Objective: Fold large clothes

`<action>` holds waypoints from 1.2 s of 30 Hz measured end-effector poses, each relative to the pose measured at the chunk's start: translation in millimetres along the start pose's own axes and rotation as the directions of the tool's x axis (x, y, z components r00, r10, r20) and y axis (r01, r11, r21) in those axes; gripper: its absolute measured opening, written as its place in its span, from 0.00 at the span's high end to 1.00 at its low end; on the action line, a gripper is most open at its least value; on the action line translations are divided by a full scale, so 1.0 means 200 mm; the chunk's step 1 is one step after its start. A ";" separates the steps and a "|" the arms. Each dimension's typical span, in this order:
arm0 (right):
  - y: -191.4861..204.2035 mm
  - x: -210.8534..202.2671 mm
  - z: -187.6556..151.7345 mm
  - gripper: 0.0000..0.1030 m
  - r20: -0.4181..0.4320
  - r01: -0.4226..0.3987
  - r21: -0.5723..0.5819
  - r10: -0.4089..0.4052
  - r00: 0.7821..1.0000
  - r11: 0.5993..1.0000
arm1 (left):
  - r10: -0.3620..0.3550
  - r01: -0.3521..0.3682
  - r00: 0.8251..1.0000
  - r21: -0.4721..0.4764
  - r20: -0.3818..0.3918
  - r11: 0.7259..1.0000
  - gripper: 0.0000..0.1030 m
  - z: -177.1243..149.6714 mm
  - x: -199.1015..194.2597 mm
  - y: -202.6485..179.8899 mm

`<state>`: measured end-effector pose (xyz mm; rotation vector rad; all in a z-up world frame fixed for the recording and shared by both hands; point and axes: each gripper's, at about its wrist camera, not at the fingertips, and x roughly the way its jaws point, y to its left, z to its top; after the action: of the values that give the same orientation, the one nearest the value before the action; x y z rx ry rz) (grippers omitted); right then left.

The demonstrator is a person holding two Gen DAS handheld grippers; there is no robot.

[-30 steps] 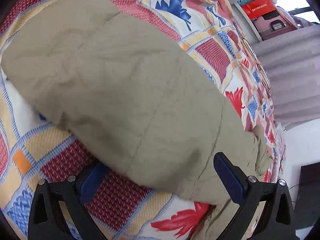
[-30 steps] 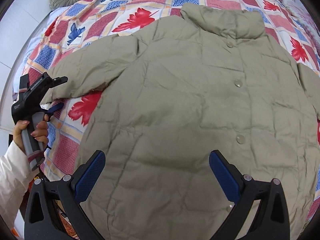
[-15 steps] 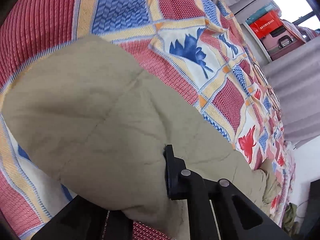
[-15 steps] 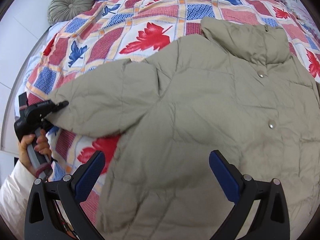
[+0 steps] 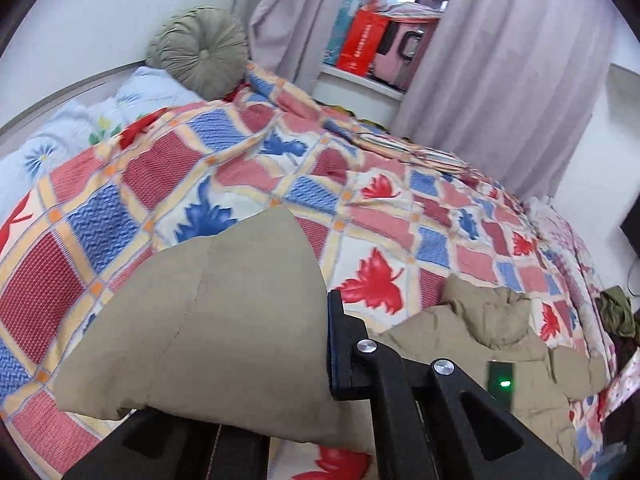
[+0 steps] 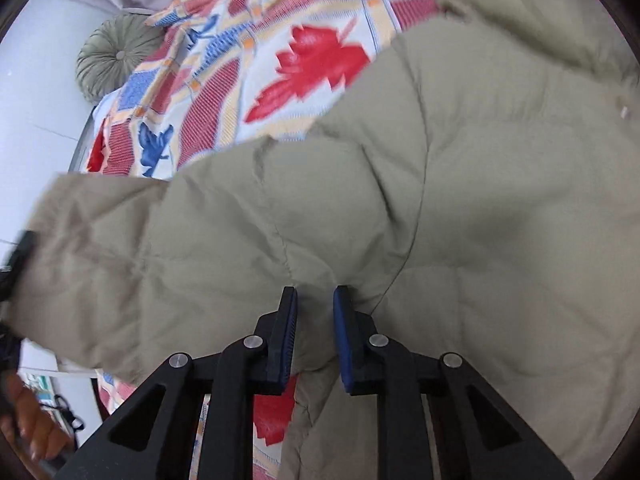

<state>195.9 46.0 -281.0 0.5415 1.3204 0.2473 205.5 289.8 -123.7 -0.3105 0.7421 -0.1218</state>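
A khaki puffer jacket (image 6: 480,200) lies spread on the patchwork quilt (image 5: 240,184). In the left wrist view my left gripper (image 5: 320,320) is shut on the cuff end of the jacket's sleeve (image 5: 208,320) and holds it lifted off the quilt. Only one of its fingers (image 5: 340,344) shows; the fabric hides the other. The collar (image 5: 496,316) lies further right. In the right wrist view my right gripper (image 6: 314,320) sits where the sleeve meets the body. Its jaws are closing, with a fold of jacket pinched between the blue pads (image 6: 344,328). The left gripper (image 6: 18,252) appears blurred at the sleeve's end.
A round grey-green cushion (image 5: 198,50) and a pale blue pillow (image 5: 80,128) lie at the head of the bed. Curtains (image 5: 500,80) and a sill with a red bag (image 5: 360,40) stand behind. Dark clothes (image 5: 616,312) sit at the bed's right edge. A person's hand (image 6: 28,432) shows at lower left.
My left gripper shut on the sleeve cuff and rose with it, rolling. My right gripper moved down and left over the jacket, and its wide jaws came together on a fold near the underarm.
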 end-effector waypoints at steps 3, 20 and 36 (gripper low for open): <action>-0.03 0.08 -0.01 0.81 -0.026 -0.004 -0.003 0.004 1.000 1.000 | -0.106 0.108 0.994 0.049 -0.028 0.993 0.93 0.02 0.03 -0.24; -0.81 -0.80 -0.19 0.81 0.101 0.212 0.134 -0.226 0.969 0.968 | -0.053 0.240 0.907 0.408 -0.418 0.881 0.92 -0.78 0.79 -1.47; -1.06 -0.91 -0.20 0.80 0.091 0.222 0.165 -0.239 0.967 0.961 | -0.014 0.201 0.925 0.457 -0.379 0.867 0.00 -0.82 0.55 -1.40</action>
<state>85.8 -211.9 -239.8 0.5179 1.2882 -0.0774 174.1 -38.6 -218.9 0.1666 1.0332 -0.4803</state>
